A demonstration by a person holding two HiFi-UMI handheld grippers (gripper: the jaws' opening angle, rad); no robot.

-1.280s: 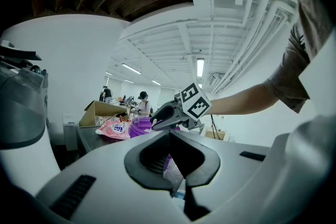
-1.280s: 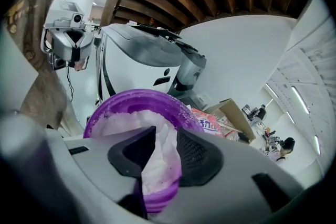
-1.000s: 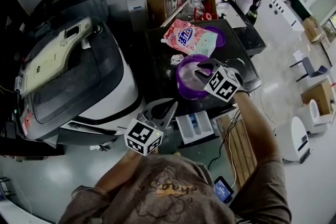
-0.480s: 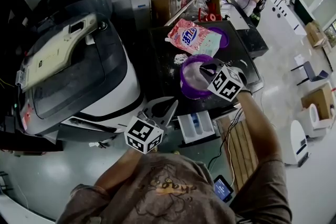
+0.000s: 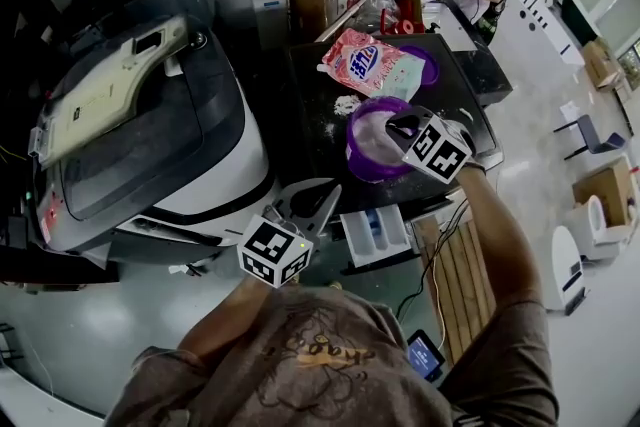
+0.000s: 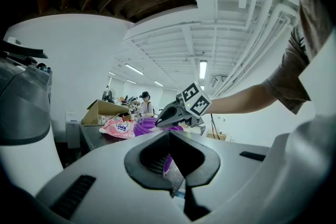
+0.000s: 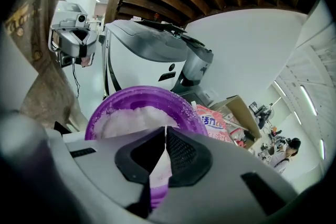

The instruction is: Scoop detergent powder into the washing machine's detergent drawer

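Little has been shifted since the earlier frame: only the right claw (image 5: 398, 127) has been closed, its jaws now brought tip to tip above the purple bowl (image 5: 356, 153) of detergent powder (image 7: 134, 115), presumably onto a scoop's handle, though none can be made out. Shut and empty, the left claw (image 5: 333, 189) is held level on the person's side of the bowl, beside the detergent drawer (image 5: 375, 237), which is thereby left unobstructed for filling.

Bowl (image 5: 371, 137), detergent bag (image 5: 366, 64) on black table (image 5: 312, 110)
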